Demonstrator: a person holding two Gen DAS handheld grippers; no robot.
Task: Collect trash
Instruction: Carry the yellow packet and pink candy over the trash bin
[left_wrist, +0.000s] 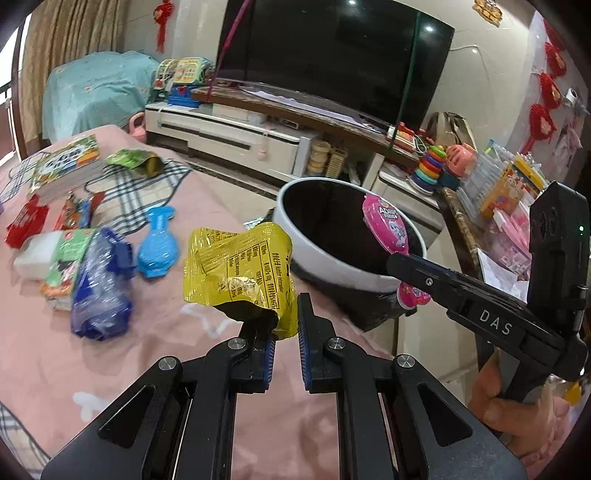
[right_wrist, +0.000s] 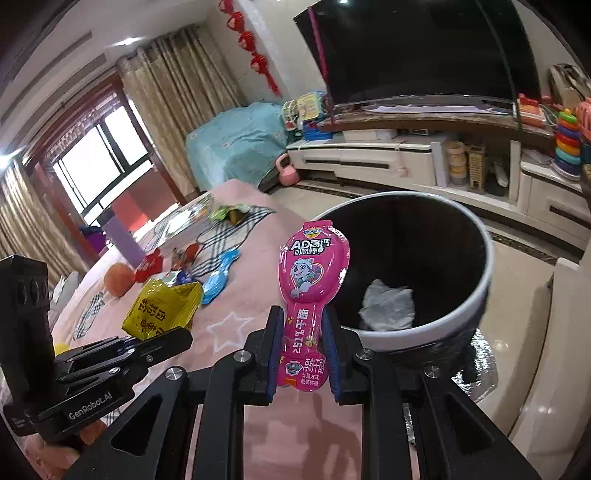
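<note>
My left gripper (left_wrist: 285, 314) is shut on the corner of a crumpled yellow wrapper (left_wrist: 240, 273), held above the pink tablecloth beside the bin. My right gripper (right_wrist: 301, 325) is shut on a pink spoon-shaped cheese-stick wrapper (right_wrist: 314, 269), held upright at the bin's near rim. The white-rimmed black bin (right_wrist: 484, 280) stands past the table edge with a crumpled white tissue (right_wrist: 388, 304) inside. In the left wrist view the bin (left_wrist: 325, 254) is ahead on the right, with the right gripper (left_wrist: 400, 264) and pink wrapper (left_wrist: 386, 225) over its rim. The yellow wrapper (right_wrist: 162, 308) shows left in the right wrist view.
On the pink table (left_wrist: 155, 354) lie a crushed blue bottle (left_wrist: 101, 288), a blue fish-shaped wrapper (left_wrist: 159, 243), a green-white packet (left_wrist: 59, 262), red wrappers (left_wrist: 26, 221), a book (left_wrist: 70, 162) and a green wrapper (left_wrist: 135, 158). A TV cabinet (left_wrist: 236, 136) and toys stand behind.
</note>
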